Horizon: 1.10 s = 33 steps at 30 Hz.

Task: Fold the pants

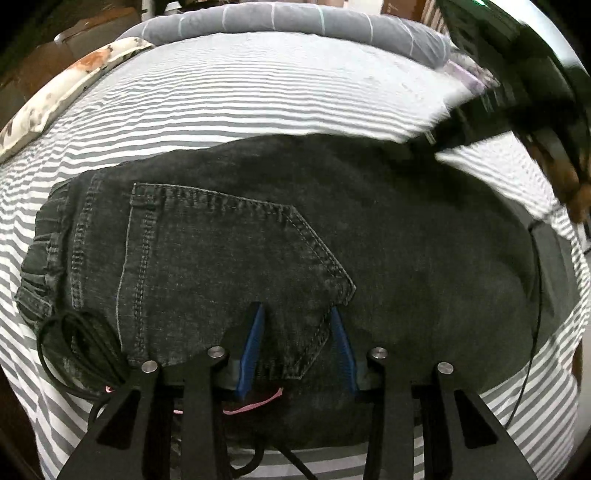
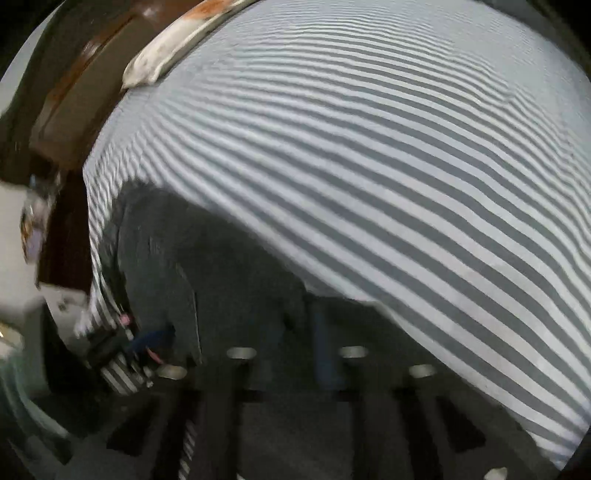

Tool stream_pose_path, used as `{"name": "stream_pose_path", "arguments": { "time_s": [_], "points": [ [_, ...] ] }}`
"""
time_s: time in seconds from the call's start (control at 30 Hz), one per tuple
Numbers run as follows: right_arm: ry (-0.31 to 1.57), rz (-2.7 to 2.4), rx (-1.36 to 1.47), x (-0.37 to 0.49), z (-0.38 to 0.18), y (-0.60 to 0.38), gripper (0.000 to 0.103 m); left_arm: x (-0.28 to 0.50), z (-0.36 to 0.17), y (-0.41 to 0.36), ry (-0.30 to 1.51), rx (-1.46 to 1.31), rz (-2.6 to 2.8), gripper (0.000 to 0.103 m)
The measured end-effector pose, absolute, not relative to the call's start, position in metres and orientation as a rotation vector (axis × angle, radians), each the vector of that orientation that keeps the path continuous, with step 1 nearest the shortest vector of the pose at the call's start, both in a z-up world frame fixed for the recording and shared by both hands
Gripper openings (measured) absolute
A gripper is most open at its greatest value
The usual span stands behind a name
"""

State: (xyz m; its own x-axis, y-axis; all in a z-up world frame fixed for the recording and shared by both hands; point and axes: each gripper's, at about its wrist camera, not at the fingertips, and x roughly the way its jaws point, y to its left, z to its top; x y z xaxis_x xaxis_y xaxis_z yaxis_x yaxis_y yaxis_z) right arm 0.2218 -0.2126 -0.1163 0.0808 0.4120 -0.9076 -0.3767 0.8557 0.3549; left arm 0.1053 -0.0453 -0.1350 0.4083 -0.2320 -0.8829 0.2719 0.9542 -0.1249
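Nearest the left wrist camera, the left gripper hangs low over the black washed-denim pants, its two blue-padded fingers spread apart with nothing between them, the tips framing the lower corner of the stitched back pocket; whether they rest on the cloth or hover just above it I cannot tell. A coiled black cable lies at the left on the waistband end of the pants, and a thin pink cord shows close to the finger mounts. The pants lie flat on the grey-and-white striped bedsheet, elastic waistband to the left, and appear already doubled into a broad dark slab, so my judgement is that one fold is done and another is being set up. Farther right in the same view, the right gripper crosses above the far edge of the denim as a dark blur. Its own camera is smeared by motion: the fingers' state cannot be told there, and only the dark pants and striped sheet beyond are readable. The next move likely calls for each gripper to pinch an edge of the stacked layers and carry it across. Beyond lie a floral pillow and a grey lined quilt.
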Motion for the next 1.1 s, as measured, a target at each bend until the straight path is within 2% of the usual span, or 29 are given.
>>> {"name": "stream_pose_path", "arguments": {
  "time_s": [0.07, 0.2, 0.33, 0.53, 0.73, 0.83, 0.9, 1.1],
  "points": [
    [1.33, 0.611, 0.014, 0.203, -0.11, -0.206, 0.007, 0.108, -0.128, -0.032, 1.068, -0.003, -0.301, 0.031],
    [1.258, 0.619, 0.023, 0.161, -0.097, -0.198, 0.006, 0.111, -0.099, -0.002, 0.938, -0.125, -0.283, 0.031],
    [1.233, 0.603, 0.02, 0.126, -0.107, -0.189, 0.006, 0.114, -0.072, 0.015, 0.847, -0.165, -0.292, 0.031],
    [1.246, 0.573, 0.118, 0.122, -0.13, -0.191, 0.007, 0.135, -0.066, 0.003, 0.872, -0.176, -0.344, 0.031],
    [1.246, 0.562, 0.151, 0.122, -0.134, -0.194, 0.009, 0.144, -0.103, -0.041, 0.98, -0.004, -0.381, 0.031],
    [1.256, 0.564, 0.206, 0.124, -0.129, -0.203, 0.015, 0.142, -0.125, -0.051, 1.029, 0.098, -0.357, 0.031],
    [1.261, 0.57, 0.254, 0.124, -0.123, -0.208, 0.023, 0.137, -0.128, -0.053, 1.022, 0.117, -0.35, 0.031],
    [1.247, 0.525, 0.365, 0.126, -0.112, -0.232, 0.031, 0.141, -0.134, -0.045, 1.049, 0.043, -0.357, 0.031]
  ]
}}
